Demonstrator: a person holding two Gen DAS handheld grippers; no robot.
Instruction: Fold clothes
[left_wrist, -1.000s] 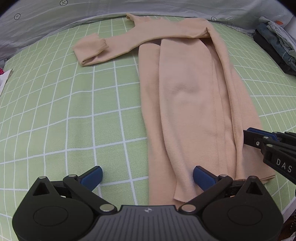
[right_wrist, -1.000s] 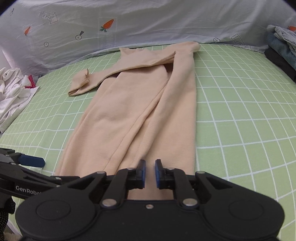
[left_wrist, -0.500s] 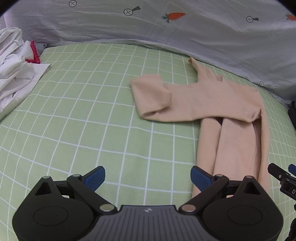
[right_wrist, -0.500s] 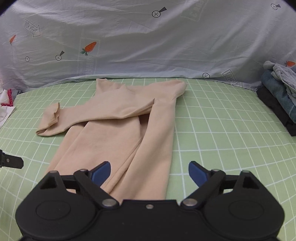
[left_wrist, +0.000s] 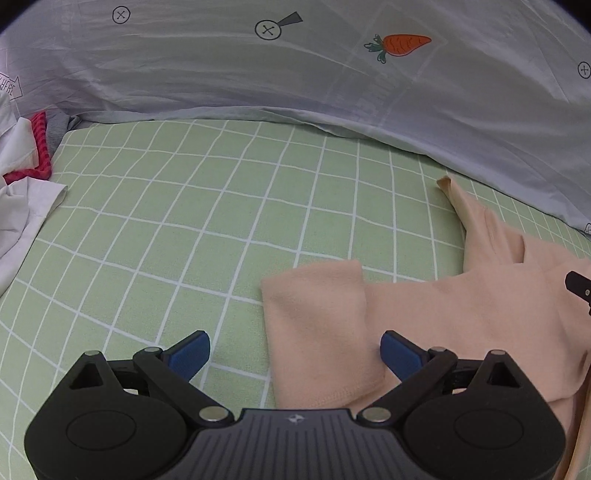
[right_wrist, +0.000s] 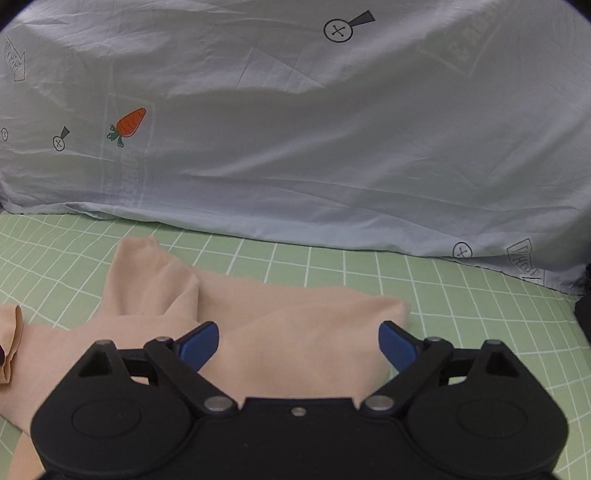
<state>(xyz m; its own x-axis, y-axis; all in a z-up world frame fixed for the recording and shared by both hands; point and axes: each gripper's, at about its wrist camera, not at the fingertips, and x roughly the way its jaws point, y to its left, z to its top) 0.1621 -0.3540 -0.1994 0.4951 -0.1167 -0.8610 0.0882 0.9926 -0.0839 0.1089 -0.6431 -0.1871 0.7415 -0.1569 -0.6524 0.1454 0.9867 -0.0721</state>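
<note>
Your left gripper (left_wrist: 295, 349) has its two blue pads spread wide apart with nothing pinched; the cuff end of the one peach garment (left_wrist: 424, 310) lies flat on the bed between and just ahead of them. Your right gripper (right_wrist: 298, 341) also holds nothing, its jaws wide but closing, poised over the garment's (right_wrist: 288, 332) folded shoulder end. The sleeve's long axis runs crosswise from your left gripper's cuff toward the right one, the neck pointing away toward the backdrop. Beyond both lies one green checked sheet (left_wrist: 192, 229), then one grey printed sheet (right_wrist: 332, 147) showing a single carrot (right_wrist: 130, 123), crossed-circle marks and an arrow lettered "HERE". Far left of your left gripper sits one heap of white and red clothes (left_wrist: 22, 177).
</note>
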